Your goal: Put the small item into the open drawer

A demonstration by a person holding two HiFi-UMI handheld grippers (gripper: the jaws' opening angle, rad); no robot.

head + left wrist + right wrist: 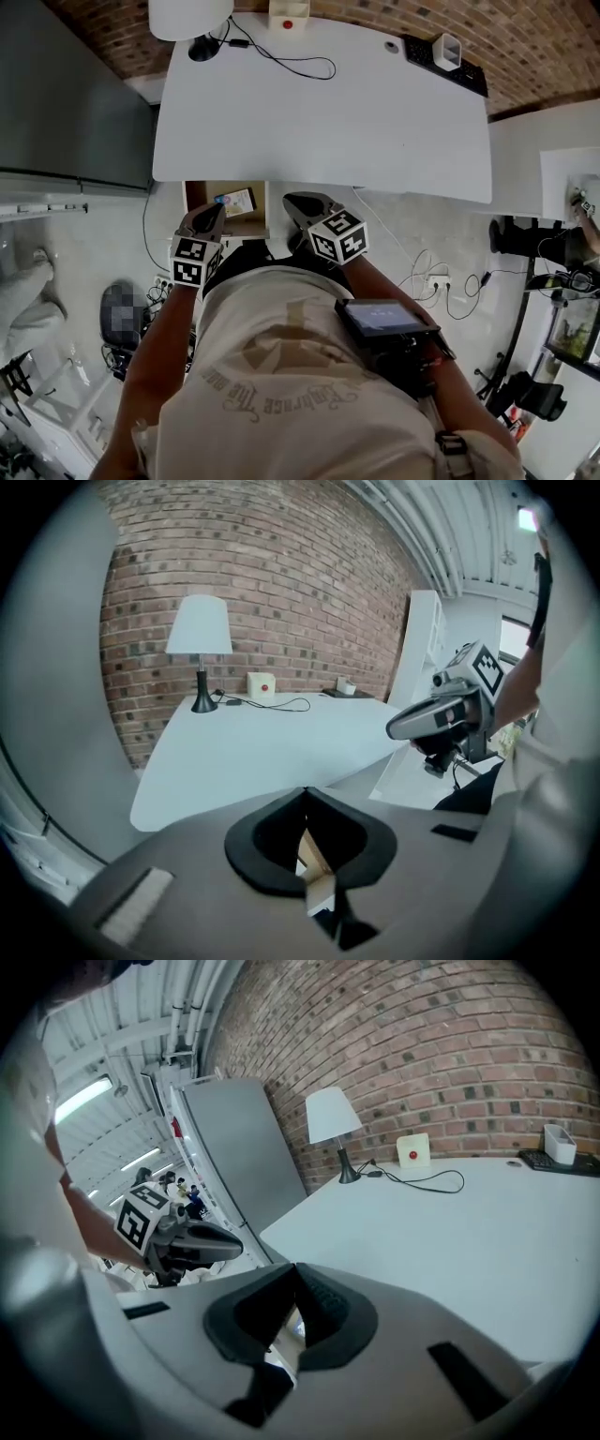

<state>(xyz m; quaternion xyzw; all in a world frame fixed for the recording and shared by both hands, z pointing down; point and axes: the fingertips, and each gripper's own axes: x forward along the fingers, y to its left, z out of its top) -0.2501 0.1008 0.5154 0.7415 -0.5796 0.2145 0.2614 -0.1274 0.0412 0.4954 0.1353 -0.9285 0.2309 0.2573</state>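
A small flat multicoloured item (235, 201), too small to identify, lies in the open wooden drawer (196, 193), which is partly hidden under the white desk (319, 112). Nearer, the left gripper (212, 214) and right gripper (298, 202) both have their jaws closed on nothing.

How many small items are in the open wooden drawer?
1: a small flat multicoloured item lies in the open wooden drawer, toward its right side; the white desk covers its back, so more may be hidden.

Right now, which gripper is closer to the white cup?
Right. The right gripper is off the desk's front, left of the white cup; the left gripper is farther left.
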